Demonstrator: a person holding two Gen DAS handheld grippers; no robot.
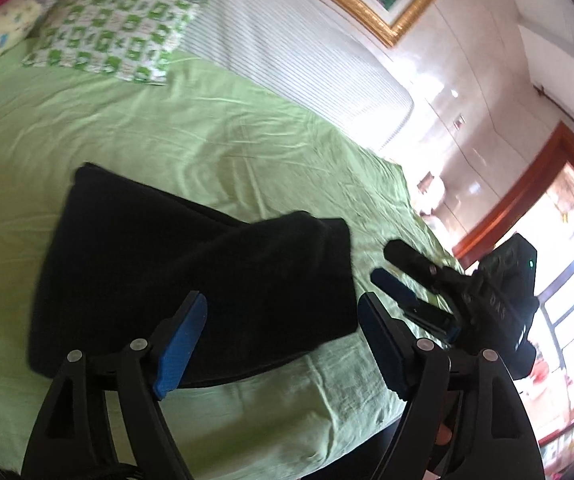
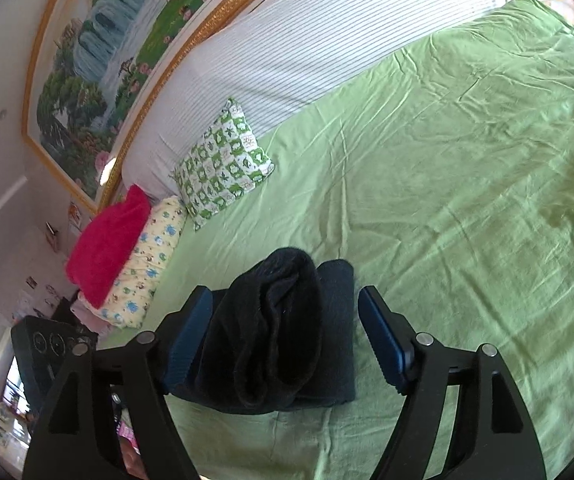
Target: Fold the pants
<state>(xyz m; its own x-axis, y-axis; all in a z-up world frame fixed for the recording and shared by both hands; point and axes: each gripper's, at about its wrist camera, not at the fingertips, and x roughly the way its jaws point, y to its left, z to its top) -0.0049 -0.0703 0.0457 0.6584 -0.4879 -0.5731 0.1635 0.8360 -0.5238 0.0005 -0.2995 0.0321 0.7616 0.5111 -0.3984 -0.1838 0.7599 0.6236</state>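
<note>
Both jaws wide: left hand-held gripper [image 1: 281, 344] and right hand-held gripper [image 2: 285, 340] hold nothing. Black pants [image 2: 283, 332] lie bundled on the green bed [image 2: 447, 200]; folding looks nearly finished, perhaps tidying left.

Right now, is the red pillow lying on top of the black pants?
No, the red pillow sits at the bed's corner by the flowery pillow, apart from the black pants.
</note>
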